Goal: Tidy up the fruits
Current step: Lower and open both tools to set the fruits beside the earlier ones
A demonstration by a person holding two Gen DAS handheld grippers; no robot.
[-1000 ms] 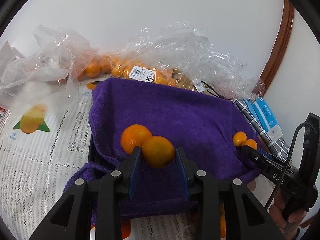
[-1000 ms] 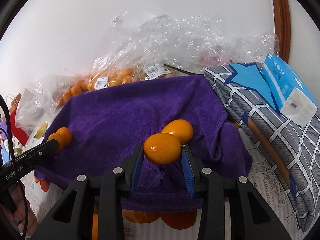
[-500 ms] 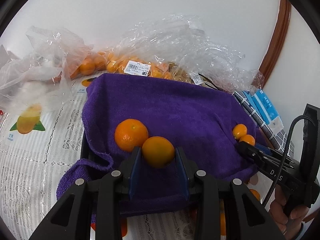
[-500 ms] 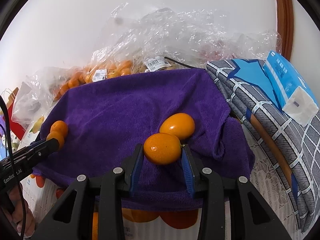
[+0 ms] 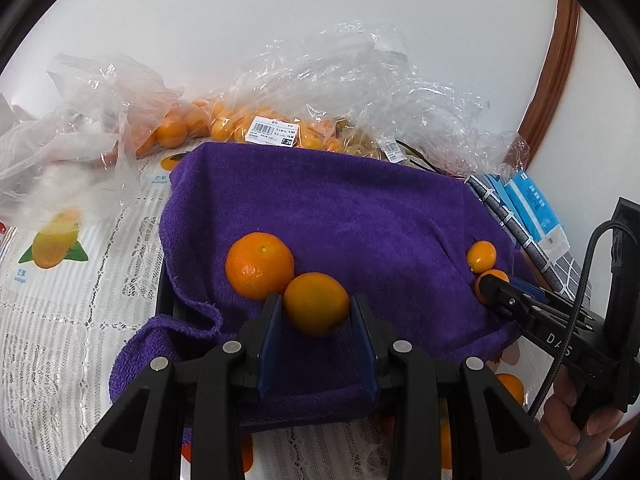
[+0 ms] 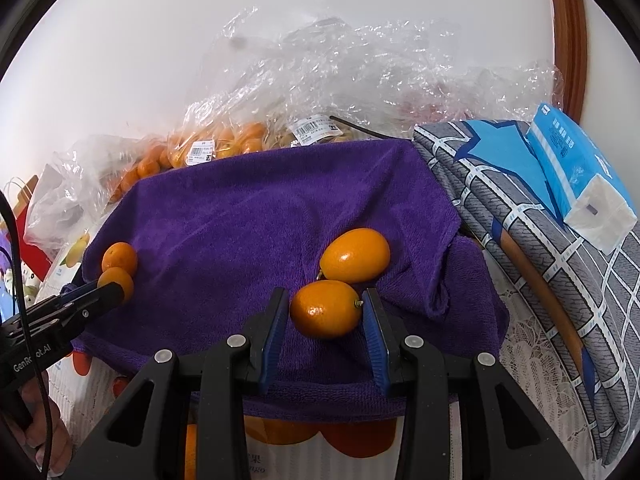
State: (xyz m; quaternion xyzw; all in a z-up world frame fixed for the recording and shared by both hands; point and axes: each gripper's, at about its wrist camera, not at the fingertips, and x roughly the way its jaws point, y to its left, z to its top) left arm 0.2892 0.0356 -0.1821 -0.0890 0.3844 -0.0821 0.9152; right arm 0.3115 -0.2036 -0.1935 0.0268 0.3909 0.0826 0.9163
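A purple towel (image 5: 340,216) covers a tray, also in the right wrist view (image 6: 256,216). My left gripper (image 5: 318,312) has a small orange (image 5: 316,304) between its jaws, resting on the towel; a gap shows beside the orange. A larger orange (image 5: 259,265) lies just behind it. My right gripper (image 6: 325,312) brackets a kumquat (image 6: 325,309) on the towel, with a gap at the left jaw. A second kumquat (image 6: 355,255) lies behind it. Each gripper shows in the other's view, the left (image 6: 108,292) and the right (image 5: 490,286).
Clear plastic bags of oranges (image 5: 224,128) lie behind the towel against the white wall. A folded grey checked cloth (image 6: 520,216) with a blue tissue pack (image 6: 576,176) lies at the right. A lace tablecloth (image 5: 68,320) covers the table at the left.
Both grippers have opened slightly, so the orange and the kumquat now rest on the towel between the jaws. Both views have shifted a little lower and closer.
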